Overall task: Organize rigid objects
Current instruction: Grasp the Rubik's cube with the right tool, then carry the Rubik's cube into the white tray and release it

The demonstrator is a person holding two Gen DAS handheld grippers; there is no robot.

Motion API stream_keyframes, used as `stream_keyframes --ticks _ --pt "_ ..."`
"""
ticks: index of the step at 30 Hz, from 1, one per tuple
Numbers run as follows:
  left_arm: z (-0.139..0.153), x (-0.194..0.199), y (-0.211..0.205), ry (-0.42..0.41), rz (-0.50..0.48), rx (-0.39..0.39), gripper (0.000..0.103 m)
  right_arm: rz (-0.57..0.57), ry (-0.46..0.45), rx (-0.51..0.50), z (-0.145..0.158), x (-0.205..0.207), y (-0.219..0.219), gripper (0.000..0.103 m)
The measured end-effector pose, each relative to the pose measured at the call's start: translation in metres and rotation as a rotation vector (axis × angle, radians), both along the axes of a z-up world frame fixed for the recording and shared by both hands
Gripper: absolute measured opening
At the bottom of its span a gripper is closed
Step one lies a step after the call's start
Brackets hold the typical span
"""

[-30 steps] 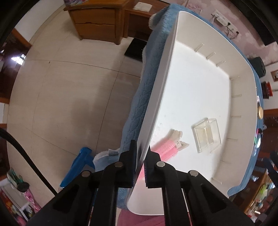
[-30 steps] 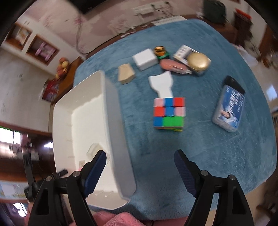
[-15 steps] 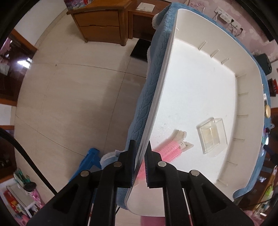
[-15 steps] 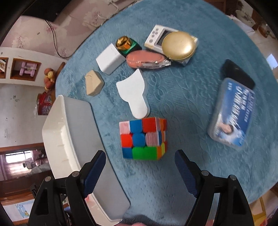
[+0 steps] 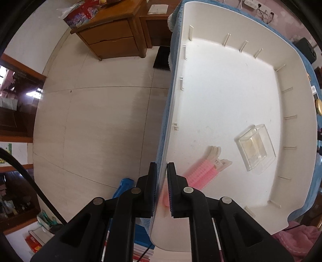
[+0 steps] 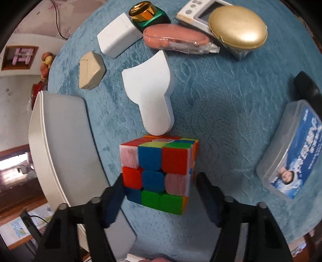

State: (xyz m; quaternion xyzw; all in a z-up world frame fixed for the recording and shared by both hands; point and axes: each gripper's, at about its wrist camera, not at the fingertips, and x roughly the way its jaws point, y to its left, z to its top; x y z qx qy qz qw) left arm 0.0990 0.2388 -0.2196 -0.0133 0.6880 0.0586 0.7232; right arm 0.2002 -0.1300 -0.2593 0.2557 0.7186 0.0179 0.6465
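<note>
The blue quilted cloth (image 6: 211, 96) fills most of the right wrist view and shows as a thin blue strip along the tray's left edge in the left wrist view. On it, the white tray (image 5: 221, 84) takes up the right half of the left wrist frame; in the right wrist view its outer wall runs down the left side.

The left gripper (image 5: 161, 181), at lower centre of its frame, is clamped on the tray's near wall, 1 finger outside and 1 inside. Inside the tray, just right of that gripper, lies a pink comb-like clip (image 5: 201, 173), and to its right, apart from it, a clear plastic box (image 5: 254, 149).

In the right wrist view, the right gripper (image 6: 159, 195) is spread wide at the bottom of the frame, its 2 fingers on either side of the Rubik's cube (image 6: 159, 171), which sits at centre; whether the pads touch it cannot be told. A white fan-shaped piece (image 6: 151, 94) lies just above the cube. At the right edge is a plastic case with a blue label (image 6: 291, 159). Along the top sit a gold oval compact (image 6: 237, 28), a white block (image 6: 118, 38), a pink correction-tape dispenser (image 6: 177, 40), a beige piece (image 6: 90, 70) and a green jar with a gold lid (image 6: 147, 15).
</note>
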Motion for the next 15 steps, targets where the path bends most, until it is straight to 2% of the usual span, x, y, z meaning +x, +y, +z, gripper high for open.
stream_keyframes --ticks 9,14,15 --pt "-0.002 0.005 -0.006 0.006 0.007 -0.014 0.01 -0.016 -0.054 -0.015 0.013 -0.013 -0.007 0.064" --pt "-0.002 0.004 -0.004 0.009 -0.015 -0.014 0.009 -0.065 -0.091 0.004 0.028 -0.024 -0.014 0.062" --pt "-0.004 0.003 -0.004 0.011 -0.018 -0.017 0.009 -0.079 -0.097 0.009 0.032 -0.028 -0.015 0.059"
